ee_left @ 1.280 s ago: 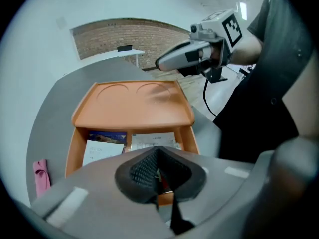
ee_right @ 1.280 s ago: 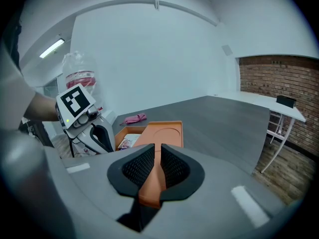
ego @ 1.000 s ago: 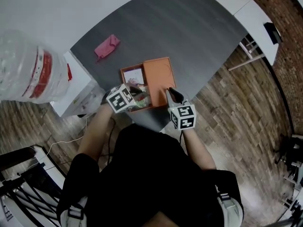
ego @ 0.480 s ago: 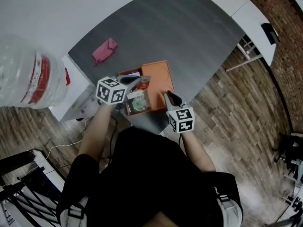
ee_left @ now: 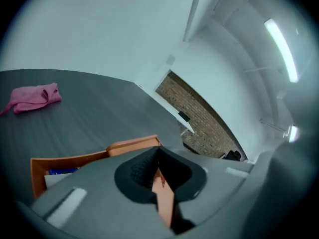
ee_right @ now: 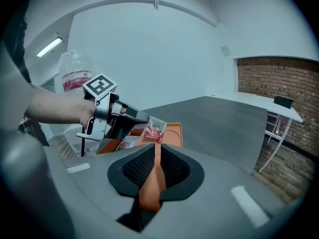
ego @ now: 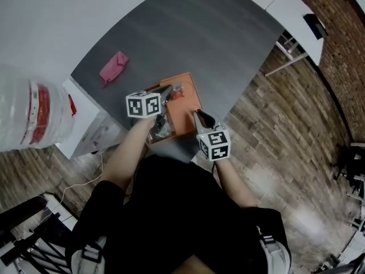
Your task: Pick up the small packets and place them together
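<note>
Head view: I'm at the near edge of a dark grey table (ego: pixel 199 39), with the orange box (ego: pixel 187 112) right in front of me, close to that edge. L claw (ego: pixel 170 91) is fully shut on a small packet (ego: pixel 175 90), pale w/ red print. It's pinched by one edge & held in the air over the box's flat orange half. Left gripper view agrees: pads together, thin strip of the pkt sandwiched btwn them edge-on, box wall below, table beyond. R claw (ego: pixel 198 116) sits at the box's near-right corner. Right gripper view shows its jaws only narrowly apart, pads pressed on both sides of the orange rim, so it's gripping the box, not a pkt. In that same view the held pkt hangs just off the L claw tips, above the box & not touching it. Deeper half of the box, on my left side, holds more stuff. Prob. other packets (ego: pixel 162 127), one greenish, one white w/ blue print, but too blurred & small to be sure. A pink cloth (ego: pixel 114 67) lies crumpled on the table, well apart from the box, toward the far left. Big clear water bottle (ego: pixel 31 116) w/ red label is off the table's left end. Wood floor (ego: pixel 285 130) to my right, brick wall (ego: pixel 342 50) past it.
</note>
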